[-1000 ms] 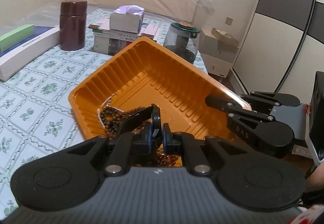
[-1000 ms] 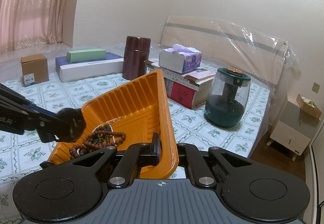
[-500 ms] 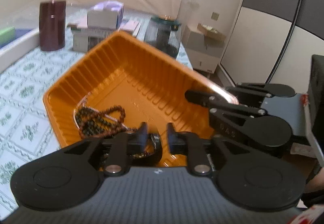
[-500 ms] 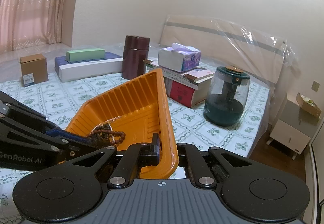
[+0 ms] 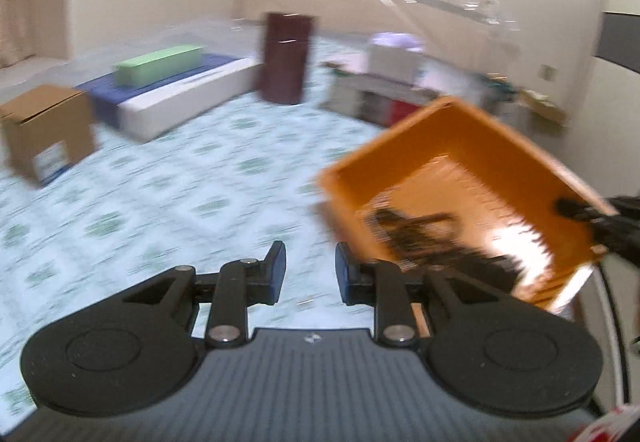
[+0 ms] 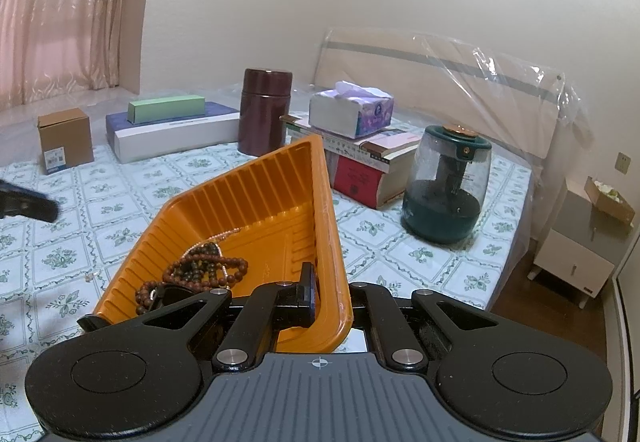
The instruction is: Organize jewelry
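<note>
Bead strings already lie in our orange tray; right claw pinches its rim, left claw, just opened, holds nothing; more may remain.

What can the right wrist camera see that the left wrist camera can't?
Only the right wrist view shows the green humidifier and the right gripper shut on the orange tray's wall. Only the left wrist view shows the left gripper open with nothing between its fingers. Both show the tray, the beads, the maroon canister and the cardboard box.
</note>
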### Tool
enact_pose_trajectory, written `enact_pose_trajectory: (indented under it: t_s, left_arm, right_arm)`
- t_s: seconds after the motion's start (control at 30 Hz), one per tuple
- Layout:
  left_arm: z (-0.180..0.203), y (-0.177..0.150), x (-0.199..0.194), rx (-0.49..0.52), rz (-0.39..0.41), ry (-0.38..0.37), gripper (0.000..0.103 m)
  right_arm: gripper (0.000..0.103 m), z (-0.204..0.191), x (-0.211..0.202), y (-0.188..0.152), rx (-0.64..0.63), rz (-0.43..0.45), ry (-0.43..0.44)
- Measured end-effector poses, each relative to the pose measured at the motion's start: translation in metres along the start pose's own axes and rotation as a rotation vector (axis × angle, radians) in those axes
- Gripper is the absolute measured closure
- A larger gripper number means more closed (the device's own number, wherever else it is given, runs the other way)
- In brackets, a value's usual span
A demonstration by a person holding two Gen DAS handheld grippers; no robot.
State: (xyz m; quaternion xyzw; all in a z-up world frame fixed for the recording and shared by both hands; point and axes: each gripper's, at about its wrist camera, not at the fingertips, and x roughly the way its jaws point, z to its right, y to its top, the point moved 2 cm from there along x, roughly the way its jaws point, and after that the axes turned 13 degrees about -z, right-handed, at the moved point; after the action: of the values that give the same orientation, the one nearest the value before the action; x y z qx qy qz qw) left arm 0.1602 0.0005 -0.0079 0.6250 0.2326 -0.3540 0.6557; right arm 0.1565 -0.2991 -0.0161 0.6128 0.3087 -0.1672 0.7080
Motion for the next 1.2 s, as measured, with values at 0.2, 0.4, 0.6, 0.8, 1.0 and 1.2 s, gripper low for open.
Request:
enact_pose_trajectory:
  t_s: [0.2, 0.4, 0.6, 0.8, 1.0, 1.2]
  left_arm:
    - [-0.029, -0.023, 0.002, -0.034, -0.025, 0.06, 0.08]
    - [-0.02, -0.04, 0.015, -0.017, -0.046, 0.047, 0.08]
    - [0.004, -0.039, 0.037, 0.071, -0.042, 0.041, 0.08]
    - [0.015, -0.034, 0.061, 0.13, -0.047, 0.059, 0.08]
    - [0.019, -0.031, 0.08, 0.161, -0.07, 0.064, 0.08]
    - [0.018, -0.03, 0.088, 0.172, -0.073, 0.069, 0.086]
  right_arm:
    - [0.097, 0.001, 0.0, 0.0, -0.001, -0.001, 0.001]
    - [0.097, 0.0, 0.0, 0.001, -0.004, -0.002, -0.002]
    - [0.097, 0.003, 0.002, 0.001, -0.004, -0.007, -0.002]
    - [0.097, 0.005, 0.003, 0.001, -0.003, -0.009, -0.001]
    - [0.097, 0.004, 0.003, 0.001, -0.004, -0.011, -0.003]
    - [0.097, 0.005, 0.006, 0.0, -0.005, -0.017, -0.008]
